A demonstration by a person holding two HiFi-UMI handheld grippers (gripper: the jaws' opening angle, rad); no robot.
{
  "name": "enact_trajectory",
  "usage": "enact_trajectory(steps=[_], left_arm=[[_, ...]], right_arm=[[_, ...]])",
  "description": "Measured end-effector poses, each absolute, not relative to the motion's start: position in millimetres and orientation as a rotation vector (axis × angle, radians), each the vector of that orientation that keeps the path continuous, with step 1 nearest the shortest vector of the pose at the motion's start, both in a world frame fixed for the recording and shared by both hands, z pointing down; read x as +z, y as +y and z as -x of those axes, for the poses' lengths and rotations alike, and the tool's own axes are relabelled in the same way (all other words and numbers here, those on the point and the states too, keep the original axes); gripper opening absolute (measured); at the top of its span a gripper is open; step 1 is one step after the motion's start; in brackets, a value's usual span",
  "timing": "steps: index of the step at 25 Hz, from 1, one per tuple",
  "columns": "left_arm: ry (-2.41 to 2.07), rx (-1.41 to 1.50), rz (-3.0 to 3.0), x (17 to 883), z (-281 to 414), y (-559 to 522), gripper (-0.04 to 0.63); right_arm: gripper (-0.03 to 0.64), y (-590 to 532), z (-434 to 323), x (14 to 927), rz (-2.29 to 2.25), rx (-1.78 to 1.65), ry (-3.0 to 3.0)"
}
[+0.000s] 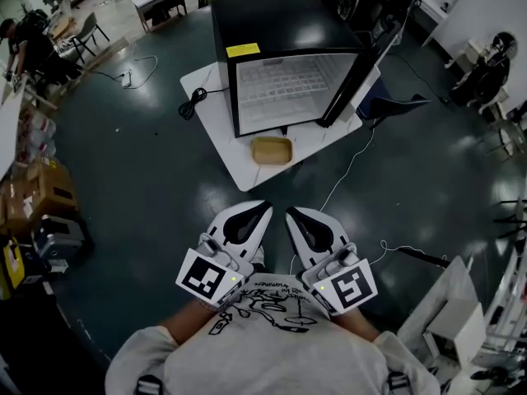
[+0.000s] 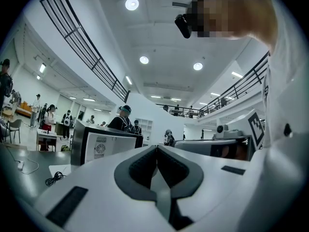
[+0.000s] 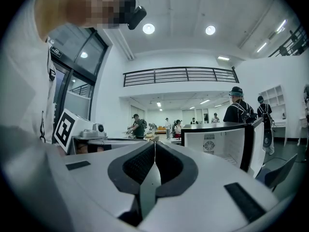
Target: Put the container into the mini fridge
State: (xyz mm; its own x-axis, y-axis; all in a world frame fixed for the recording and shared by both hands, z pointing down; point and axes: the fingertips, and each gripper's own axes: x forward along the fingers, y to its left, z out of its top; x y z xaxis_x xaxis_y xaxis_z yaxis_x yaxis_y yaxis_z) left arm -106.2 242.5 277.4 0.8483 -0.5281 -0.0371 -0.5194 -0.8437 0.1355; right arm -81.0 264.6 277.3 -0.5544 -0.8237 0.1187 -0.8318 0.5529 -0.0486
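Note:
A black mini fridge [image 1: 280, 64] stands on a low white platform [image 1: 222, 130] ahead, its door [image 1: 362, 72] swung open to the right and its white inside showing. A tan container [image 1: 272, 150] lies on the platform just in front of the fridge. My left gripper [image 1: 262, 208] and right gripper [image 1: 291, 215] are side by side near my body, well short of the platform, both shut and empty. The fridge [image 2: 99, 146] appears at the left of the left gripper view, and as the fridge [image 3: 219, 141] at the right of the right gripper view. The container is hidden in both gripper views.
A black cable [image 1: 193, 103] lies coiled at the platform's left corner and a white cord [image 1: 346, 171] trails over the dark floor on the right. Cardboard boxes [image 1: 37, 196] sit at the left. Tables, chairs and several people stand farther back.

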Motion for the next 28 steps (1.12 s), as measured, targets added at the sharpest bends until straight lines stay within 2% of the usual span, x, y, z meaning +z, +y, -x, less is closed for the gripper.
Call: enact_trajectory(steps=[18,28], left_arm=[[-0.83,-0.106,-2.89,281,117,221,0.017],[-0.839,-0.114,-2.897,277,100,198,0.017]], right_arm=[[0.028,240,89,281,-1.454,0.174,-2.695],[0.028,214,71,280,-1.453,0.163,-2.697]])
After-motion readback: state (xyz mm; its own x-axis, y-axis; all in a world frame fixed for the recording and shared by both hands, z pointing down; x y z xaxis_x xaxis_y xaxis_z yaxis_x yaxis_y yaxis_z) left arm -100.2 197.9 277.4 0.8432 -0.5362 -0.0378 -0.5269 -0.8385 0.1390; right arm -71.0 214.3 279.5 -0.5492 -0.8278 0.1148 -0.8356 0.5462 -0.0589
